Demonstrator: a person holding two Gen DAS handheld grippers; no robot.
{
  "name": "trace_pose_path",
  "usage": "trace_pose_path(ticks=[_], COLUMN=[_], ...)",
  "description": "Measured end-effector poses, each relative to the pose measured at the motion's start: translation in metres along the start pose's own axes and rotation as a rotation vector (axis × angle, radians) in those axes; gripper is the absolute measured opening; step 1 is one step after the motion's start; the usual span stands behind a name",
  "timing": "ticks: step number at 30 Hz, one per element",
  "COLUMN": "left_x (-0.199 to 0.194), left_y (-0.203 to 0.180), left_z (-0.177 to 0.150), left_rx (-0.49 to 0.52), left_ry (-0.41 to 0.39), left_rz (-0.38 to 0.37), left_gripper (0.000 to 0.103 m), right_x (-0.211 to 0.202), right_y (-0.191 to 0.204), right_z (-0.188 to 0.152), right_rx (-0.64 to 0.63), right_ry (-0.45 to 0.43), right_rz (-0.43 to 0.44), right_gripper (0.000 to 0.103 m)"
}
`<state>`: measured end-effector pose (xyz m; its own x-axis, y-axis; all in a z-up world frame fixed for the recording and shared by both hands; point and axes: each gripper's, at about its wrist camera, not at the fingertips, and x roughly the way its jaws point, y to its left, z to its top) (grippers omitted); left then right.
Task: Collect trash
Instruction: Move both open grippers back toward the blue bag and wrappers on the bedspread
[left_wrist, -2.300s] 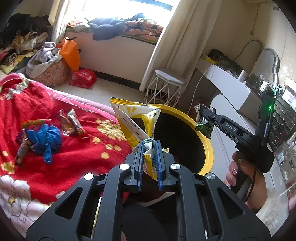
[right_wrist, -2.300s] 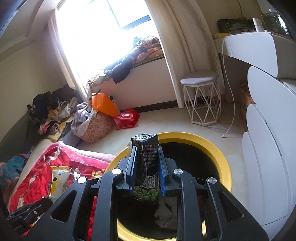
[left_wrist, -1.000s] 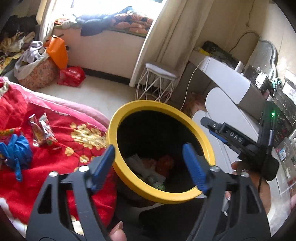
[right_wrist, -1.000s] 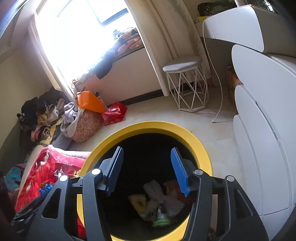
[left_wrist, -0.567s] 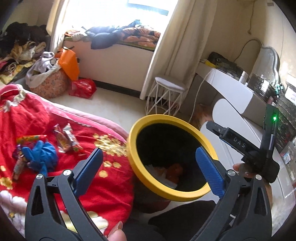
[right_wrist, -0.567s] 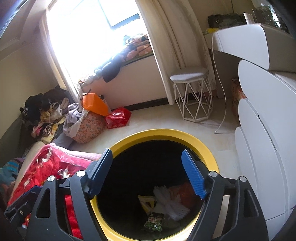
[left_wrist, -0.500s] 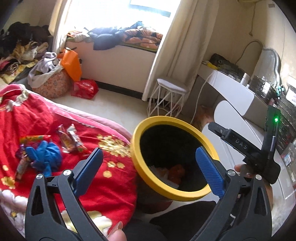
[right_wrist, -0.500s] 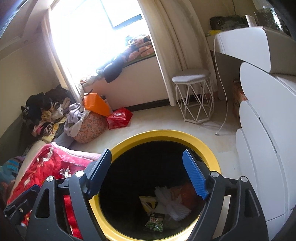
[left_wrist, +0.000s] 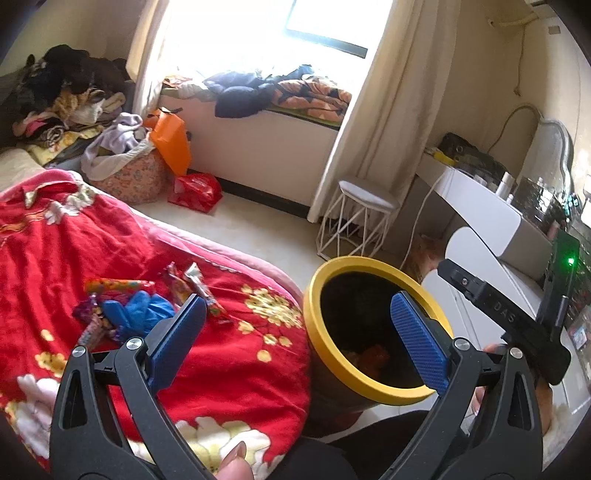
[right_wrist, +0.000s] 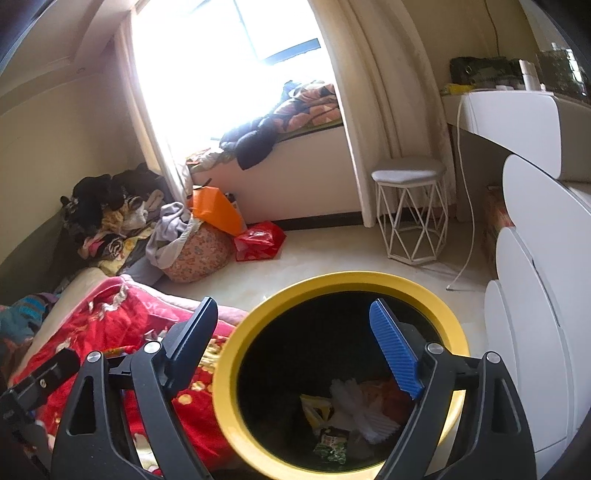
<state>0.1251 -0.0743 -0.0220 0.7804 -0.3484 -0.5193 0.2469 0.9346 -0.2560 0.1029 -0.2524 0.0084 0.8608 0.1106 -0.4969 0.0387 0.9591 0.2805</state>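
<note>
The left gripper (left_wrist: 295, 334) is a black plastic frame with triangular cut-outs in its two arms, silver round-headed screws at the joints, and long fingers faced with blue ribbed pads (left_wrist: 419, 345). The right gripper (right_wrist: 291, 341) is built the same: black arms, triangular openings, silver screws, a blue ridged pad (right_wrist: 395, 356) on its right finger. Seen from the left wrist camera, the right gripper's body is a black bar with pale lettering on its side, a dark upright block behind it carrying a small green light (left_wrist: 571, 261). A fingertip (left_wrist: 234, 467) with a long pale nail shows at the near edge.
</note>
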Motion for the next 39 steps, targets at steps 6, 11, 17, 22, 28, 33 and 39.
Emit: trace_pose_path(ticks=[6,11,17,22,28,33,39], left_x=[-0.011,-0.019,-0.029,-0.036,-0.042,-0.046,-0.047], left_y=[0.014,0.025,0.042,0.057,0.077,0.095,0.124], left_z=[0.003,0.005,0.008,0.011,0.012,0.012,0.010], left_rx=[-0.022,-0.040,-0.065,-0.087,-0.123,-0.153,-0.204], left_ry=[-0.023,-0.040,-0.063,-0.076,-0.090,-0.099,-0.101], left_rz=[0.022,0.043,0.075,0.097,0.130,0.158,0.206], left_gripper=[0.092,0.092,0.092,0.092,0.092,0.092,0.092], right_x=[-0.004,-0.006,-0.008,-0.007,-0.005,0.000,0.011], right_y=[0.015,0.027,0.043,0.054,0.072,0.089,0.110], right_z=[0.000,-0.002,-0.004,-0.006,-0.013,-0.017,-0.024], right_rx=[-0.032,-0.057,-0.089,-0.113,-0.144,-0.176,-0.211], right_ry=[-0.004,-0.004,0.000,0.009,0.029,0.052,0.095], right_rz=[0.023,0.043,0.066,0.086,0.119,0.154,0.202], right_gripper=[0.082,0.083,0.083,0.083,0.084,0.084,0.084])
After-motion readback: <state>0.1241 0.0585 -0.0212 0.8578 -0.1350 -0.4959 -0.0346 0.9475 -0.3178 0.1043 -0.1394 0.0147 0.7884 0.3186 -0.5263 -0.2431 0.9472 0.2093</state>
